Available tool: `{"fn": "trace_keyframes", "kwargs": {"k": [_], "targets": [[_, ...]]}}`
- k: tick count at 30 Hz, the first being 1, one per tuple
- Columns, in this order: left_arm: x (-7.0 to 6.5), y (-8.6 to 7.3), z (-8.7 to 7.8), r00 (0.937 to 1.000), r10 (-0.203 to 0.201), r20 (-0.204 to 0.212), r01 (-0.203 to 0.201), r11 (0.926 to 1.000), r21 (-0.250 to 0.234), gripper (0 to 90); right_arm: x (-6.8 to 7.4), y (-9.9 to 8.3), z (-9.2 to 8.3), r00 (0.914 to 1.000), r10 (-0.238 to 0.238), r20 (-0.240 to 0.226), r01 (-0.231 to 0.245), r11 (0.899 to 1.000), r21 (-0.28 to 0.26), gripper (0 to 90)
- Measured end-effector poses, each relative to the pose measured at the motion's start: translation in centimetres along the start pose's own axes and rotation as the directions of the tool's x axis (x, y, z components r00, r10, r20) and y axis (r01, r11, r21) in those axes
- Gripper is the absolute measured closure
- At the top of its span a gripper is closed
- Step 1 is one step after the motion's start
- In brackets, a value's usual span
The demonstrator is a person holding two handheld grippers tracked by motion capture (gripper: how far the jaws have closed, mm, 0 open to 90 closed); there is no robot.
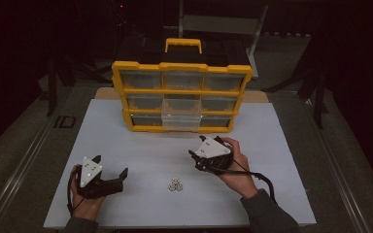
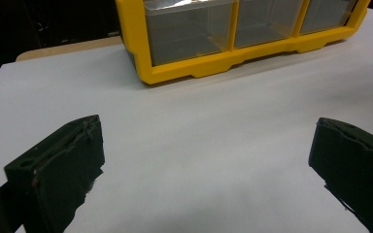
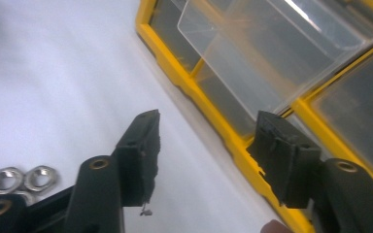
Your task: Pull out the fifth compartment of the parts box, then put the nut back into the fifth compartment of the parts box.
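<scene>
Right gripper [image 1: 192,156] sits in my right hand [image 1: 235,167] with its jaws spread and nothing between them, the pads bare in the right gripper view; it rests low over the white table [image 1: 126,141], just in front of the yellow organiser [image 1: 182,92]; the clear drawer [image 1: 179,121] in the middle of the bottom row stands pulled partway out, and in the right gripper view that drawer [image 3: 272,53] lies just beyond the jaw tips, not touching them; a small cluster of metal nuts [image 1: 176,184] lies on the table between my two hands, nearer the right one, and I see them beside the gripper's base [image 3: 22,180]; left gripper [image 1: 110,167] rests well apart at the near left of the table in my left hand [image 1: 85,204], jaws wide open over bare table, with the organiser's bottom row [image 2: 233,34] farther off ahead of it
</scene>
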State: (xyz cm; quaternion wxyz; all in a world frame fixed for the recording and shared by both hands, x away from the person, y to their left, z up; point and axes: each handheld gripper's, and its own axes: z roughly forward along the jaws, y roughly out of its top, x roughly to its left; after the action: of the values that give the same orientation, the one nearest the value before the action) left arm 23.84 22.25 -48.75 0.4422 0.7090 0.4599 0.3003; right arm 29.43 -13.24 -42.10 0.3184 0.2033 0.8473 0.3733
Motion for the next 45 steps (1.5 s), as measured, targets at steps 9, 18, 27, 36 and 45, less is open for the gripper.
{"fn": "trace_keyframes", "kwargs": {"k": [9,18,27,36,45], "targets": [[0.1,0.0,0.0,1.0000,0.005,0.003,-0.005,1.0000,0.002,0.0,0.4,-0.1,0.1,0.9943,0.053,-0.093,-0.052,0.999,0.005,28.6],[0.0,0.1,0.0,1.0000,0.006,0.003,-0.006,1.0000,0.002,0.0,0.7,-0.3,0.6,0.9794,0.116,-0.166,-0.113,0.993,0.028,20.3],[0.0,0.1,0.0,1.0000,0.004,0.004,-0.004,1.0000,0.001,0.0,0.6,-0.6,1.0,0.9424,0.196,-0.271,-0.202,0.979,0.007,18.0],[0.0,0.0,0.0,1.0000,0.006,0.003,-0.006,1.0000,0.002,0.0,1.4,-0.7,1.7,0.9384,0.180,-0.295,-0.179,0.983,0.030,18.2],[0.0,0.0,0.0,1.0000,0.005,0.001,-0.005,1.0000,0.004,0.0,1.9,-0.9,2.4,0.9324,0.176,-0.316,-0.168,0.984,0.052,18.4]]}}
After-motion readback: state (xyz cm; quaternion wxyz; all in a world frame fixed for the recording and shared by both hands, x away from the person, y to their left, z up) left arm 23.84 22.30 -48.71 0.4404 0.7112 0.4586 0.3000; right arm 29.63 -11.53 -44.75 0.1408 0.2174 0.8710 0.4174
